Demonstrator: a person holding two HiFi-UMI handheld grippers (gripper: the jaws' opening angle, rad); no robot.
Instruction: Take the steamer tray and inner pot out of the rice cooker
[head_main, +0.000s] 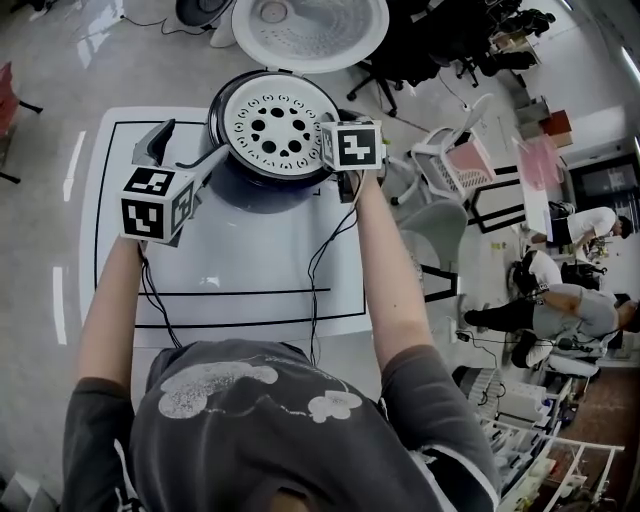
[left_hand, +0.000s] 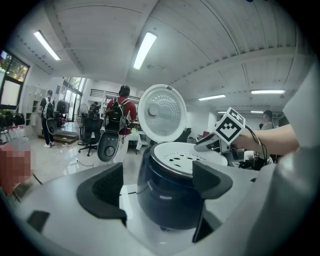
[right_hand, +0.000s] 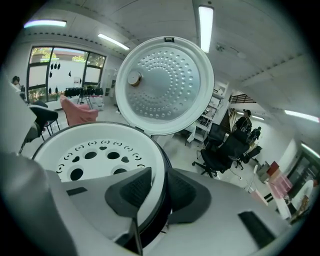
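Right hand-held gripper (right_hand: 155, 192): narrow gap, pads clamped on steamer tray (right_hand: 95, 155) rim.
Left hand-held gripper (left_hand: 159, 182): wide open, straddling rice cooker (left_hand: 167, 200).
Steamer tray: white, perforated, seated in cooker.

A white table (head_main: 230, 270) marked with black lines (head_main: 225, 293) stands in front of me, thin black cables (head_main: 322, 262) trailing over it. To my right a white wire basket (head_main: 440, 178) holds something pink. Black office chairs (right_hand: 222, 150) stand beyond. A person with a backpack (left_hand: 118, 115) stands far off under ceiling light strips (left_hand: 145, 49), and two more people (head_main: 570, 305) are at my far right.
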